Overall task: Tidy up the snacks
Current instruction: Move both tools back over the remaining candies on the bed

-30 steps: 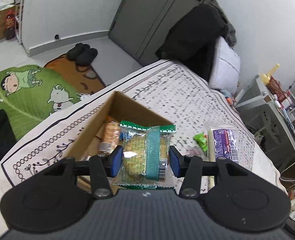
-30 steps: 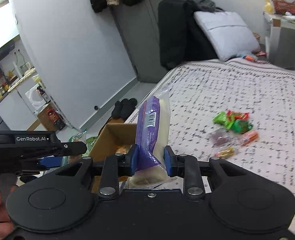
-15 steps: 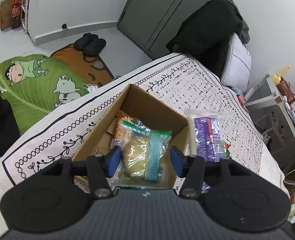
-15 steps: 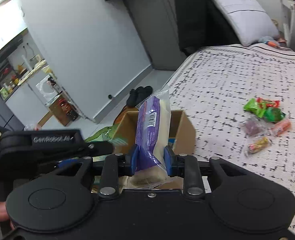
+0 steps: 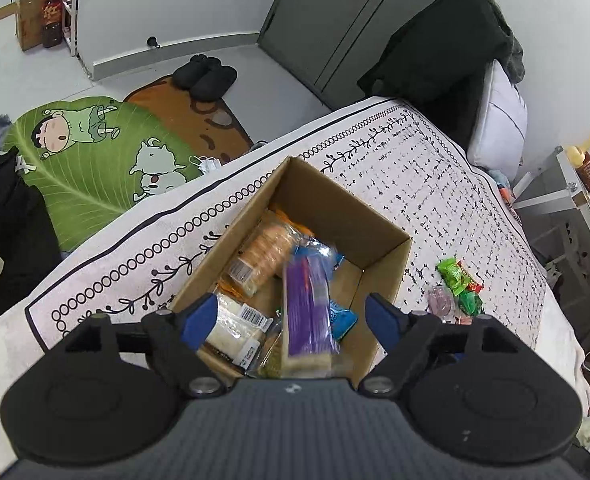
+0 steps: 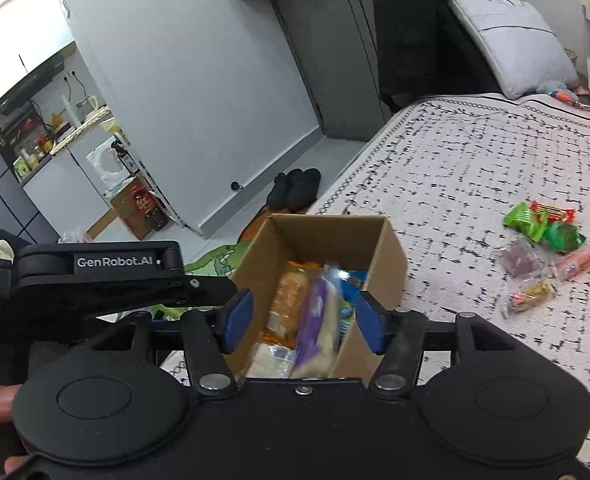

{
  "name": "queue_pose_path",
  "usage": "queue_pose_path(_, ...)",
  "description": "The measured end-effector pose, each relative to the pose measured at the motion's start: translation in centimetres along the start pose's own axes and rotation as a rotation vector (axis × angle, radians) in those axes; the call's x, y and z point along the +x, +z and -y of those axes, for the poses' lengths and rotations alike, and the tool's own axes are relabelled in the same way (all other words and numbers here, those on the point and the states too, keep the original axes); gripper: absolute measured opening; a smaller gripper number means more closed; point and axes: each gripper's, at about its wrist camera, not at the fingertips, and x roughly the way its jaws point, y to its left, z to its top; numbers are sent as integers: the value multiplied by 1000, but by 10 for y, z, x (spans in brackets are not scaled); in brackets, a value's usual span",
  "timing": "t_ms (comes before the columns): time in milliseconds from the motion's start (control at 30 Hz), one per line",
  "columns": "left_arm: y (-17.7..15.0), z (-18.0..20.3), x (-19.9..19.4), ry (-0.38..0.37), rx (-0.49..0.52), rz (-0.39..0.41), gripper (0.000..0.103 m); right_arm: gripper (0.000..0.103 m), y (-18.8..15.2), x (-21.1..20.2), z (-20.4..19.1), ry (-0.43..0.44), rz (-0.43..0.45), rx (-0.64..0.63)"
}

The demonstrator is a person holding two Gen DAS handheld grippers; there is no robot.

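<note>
Both the left gripper (image 5: 291, 316) and right gripper (image 6: 301, 320) are hanging spread and empty above the cardboard box (image 5: 379, 236); the purple snack packet (image 5: 307, 312) is lying inside, leaving loose candies (image 6: 543, 248) on the bedspread (image 6: 455, 160).

A bed covered by a white spread (image 5: 435, 184) printed with black marks is shown, with a grey pillow (image 6: 511, 40) propped at its head beside a dark garment (image 5: 447, 44) hung over an upright support. On the grey floor, a green cartoon mat (image 5: 95, 160) is laid next to a brown mat (image 5: 211, 120), on whose far edge a pair of black slippers (image 5: 207, 76) is placed. A dark grey door (image 5: 355, 12) is seen behind.
</note>
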Motion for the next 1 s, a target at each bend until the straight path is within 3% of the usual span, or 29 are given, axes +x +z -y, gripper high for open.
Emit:
queue_pose_path(367, -12, 28, 4, -26, 38, -19, 81, 64, -4, -26, 50, -94, 24, 57)
queue_pose_path(500, -18, 42, 5, -43, 55, -8, 93, 69, -5, -33, 70, -123, 35, 72)
queue_pose_path(667, -25, 65, 6, -82, 105, 13, 103, 83, -5, -42, 90, -158, 47, 73)
queue_pose_path(767, -28, 78, 8, -85, 128, 15, 103, 90, -4, -47, 100, -174, 53, 54)
queue_pose_path(1000, -34, 94, 14, -71, 158, 17, 103, 97, -3, -56, 126, -207, 73, 27)
